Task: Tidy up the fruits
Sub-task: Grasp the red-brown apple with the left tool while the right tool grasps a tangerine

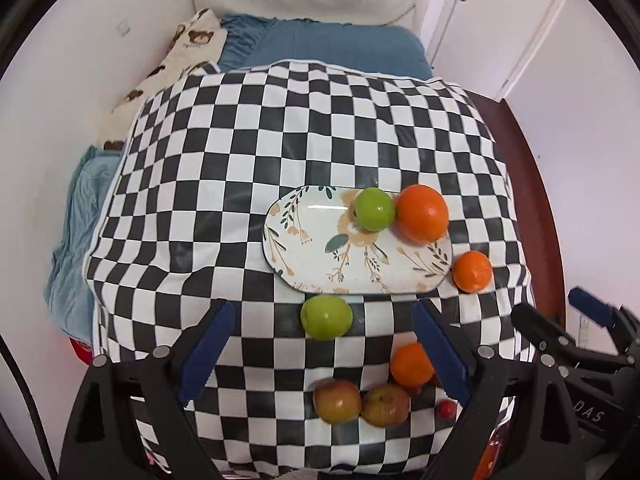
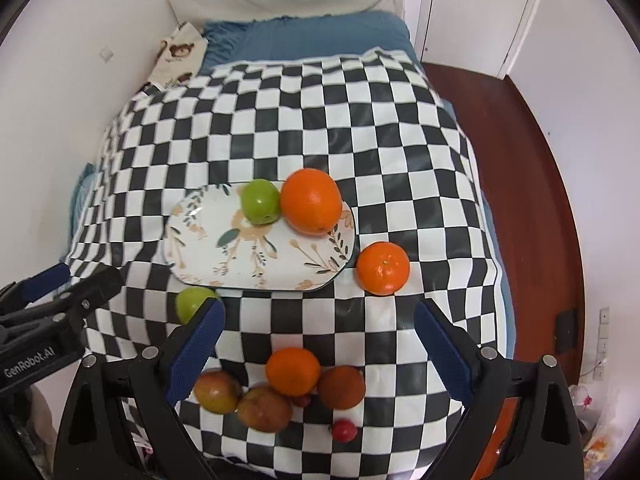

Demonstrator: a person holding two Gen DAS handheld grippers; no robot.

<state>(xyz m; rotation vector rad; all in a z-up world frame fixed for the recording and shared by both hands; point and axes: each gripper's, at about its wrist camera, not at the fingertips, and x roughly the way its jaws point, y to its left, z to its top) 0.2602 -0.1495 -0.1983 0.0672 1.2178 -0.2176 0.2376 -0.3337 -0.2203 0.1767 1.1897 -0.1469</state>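
- Checkered cloth (image 2: pixel 320 128) is carrying the plate (image 2: pixel 224 252), holding 2 fruits.
- Both grippers, left gripper (image 1: pixel 320 356) and right gripper (image 2: pixel 320 356), are hovering, jaws spread, empty.
- Green apple (image 1: pixel 326 317) near front edge: firm, smooth, likely rolling; grip across middle.

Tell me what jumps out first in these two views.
The black-and-white checkered cloth fills both views. On it lies an oval floral ceramic plate, with a green apple and a large orange at its far edge. A cluster of reddish apples and oranges sits near the front, below both grippers' open jaws.
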